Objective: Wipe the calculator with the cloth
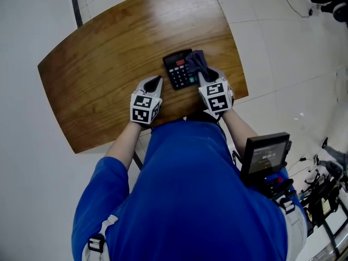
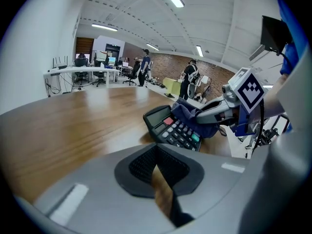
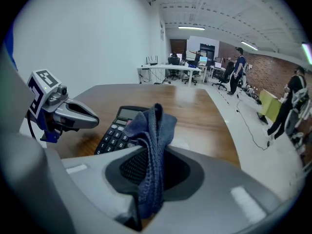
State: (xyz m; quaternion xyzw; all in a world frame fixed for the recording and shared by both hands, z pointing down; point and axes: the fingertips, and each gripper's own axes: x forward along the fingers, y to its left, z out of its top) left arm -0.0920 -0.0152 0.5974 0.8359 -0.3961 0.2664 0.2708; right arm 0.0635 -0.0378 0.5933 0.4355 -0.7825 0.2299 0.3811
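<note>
- The right gripper (image 1: 205,76) is clamped on the blue cloth (image 1: 197,62), which seems to drape over the calculator (image 1: 178,70).
- The calculator lies on the wooden table (image 1: 109,64).
- The left gripper (image 1: 154,84), jaws together and empty, sits just beside it.

Calculator (image 1: 178,69): black body, grey display at the far end, dark keys with one red key and one green key. Lies flat, keys up, on the wooden worktop (image 1: 109,64), near its front edge.

Cloth (image 1: 198,64): dark blue, bunched, pinched between the jaws of the right hand-held gripper (image 1: 206,78). Its free end rests on the calculator's right side.
</note>
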